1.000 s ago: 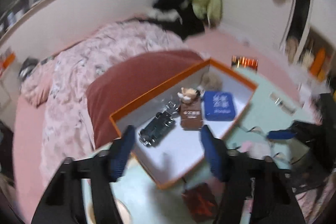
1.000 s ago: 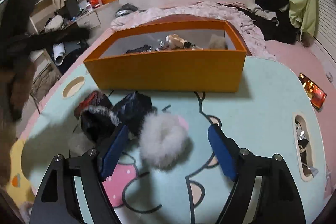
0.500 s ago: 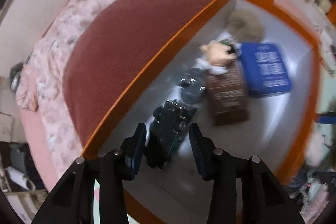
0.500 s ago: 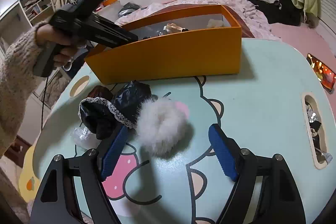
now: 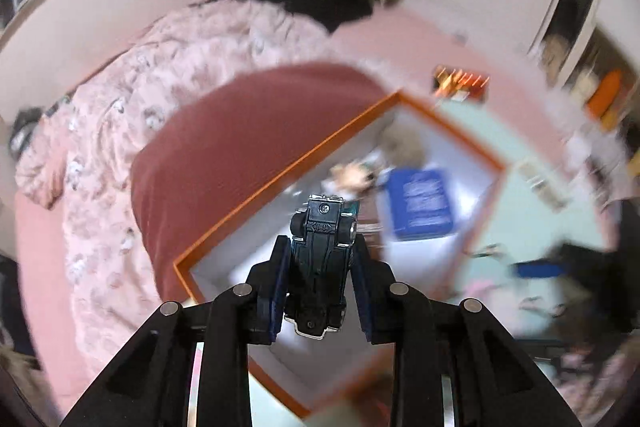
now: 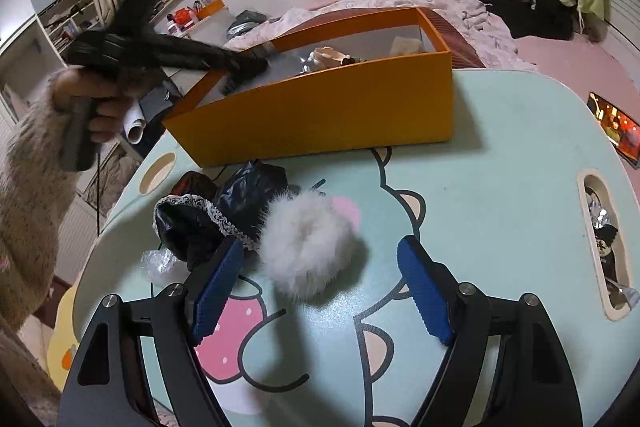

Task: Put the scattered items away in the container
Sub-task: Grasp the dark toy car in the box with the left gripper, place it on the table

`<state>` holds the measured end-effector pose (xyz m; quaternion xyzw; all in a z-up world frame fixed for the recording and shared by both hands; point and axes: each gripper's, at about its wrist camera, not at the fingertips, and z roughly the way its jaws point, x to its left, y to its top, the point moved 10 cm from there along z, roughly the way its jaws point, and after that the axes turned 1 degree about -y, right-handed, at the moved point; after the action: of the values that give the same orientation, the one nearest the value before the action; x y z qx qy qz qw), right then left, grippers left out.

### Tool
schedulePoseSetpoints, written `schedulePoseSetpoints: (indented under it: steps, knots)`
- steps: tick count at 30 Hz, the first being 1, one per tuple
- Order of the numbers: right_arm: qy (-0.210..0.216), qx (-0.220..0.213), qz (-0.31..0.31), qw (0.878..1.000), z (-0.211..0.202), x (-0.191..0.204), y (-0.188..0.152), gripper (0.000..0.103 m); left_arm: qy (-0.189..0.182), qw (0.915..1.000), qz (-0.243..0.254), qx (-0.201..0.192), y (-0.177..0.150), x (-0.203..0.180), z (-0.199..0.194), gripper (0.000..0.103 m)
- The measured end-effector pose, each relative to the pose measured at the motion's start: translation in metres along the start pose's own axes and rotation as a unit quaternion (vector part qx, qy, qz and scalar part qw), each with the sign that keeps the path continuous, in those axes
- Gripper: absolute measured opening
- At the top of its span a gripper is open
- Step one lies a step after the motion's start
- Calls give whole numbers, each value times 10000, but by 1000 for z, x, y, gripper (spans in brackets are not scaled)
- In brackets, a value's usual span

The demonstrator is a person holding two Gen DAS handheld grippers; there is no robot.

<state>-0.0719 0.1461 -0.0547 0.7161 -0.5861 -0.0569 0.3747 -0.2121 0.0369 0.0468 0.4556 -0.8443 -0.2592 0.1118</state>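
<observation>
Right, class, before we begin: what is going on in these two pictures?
A person is tidying loose things into an orange box on a pale green table. The left gripper is shut on a dark toy car, held above the box. The right gripper is open, its fingers either side of a white fluffy pompom lying on the table beside a black lace-trimmed pouch.

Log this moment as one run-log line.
left gripper: shut on toy car, above orange box | right gripper: open, around white pom-pom on table | black pouch: outside box
</observation>
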Motion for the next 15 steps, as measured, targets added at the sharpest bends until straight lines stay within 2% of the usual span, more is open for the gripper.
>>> schedulePoseSetpoints:
  steps: [5, 8, 12, 15]
  knots:
    - [84, -27, 96, 9999, -1, -1, 0, 79, -373, 9973, -589, -248, -35, -14, -33, 28]
    - [89, -41, 127, 9999, -2, 0, -1, 79, -276, 9928, -1149, -199, -71, -4, -29, 28]
    - [76, -49, 128, 9999, -1, 0, 0, 79, -458, 9821, -1813, -221, -112, 6, -12, 25]
    - [32, -47, 101, 9999, -1, 2, -1, 79, -426, 9778, -2032, -281, -133, 0, -6, 25]
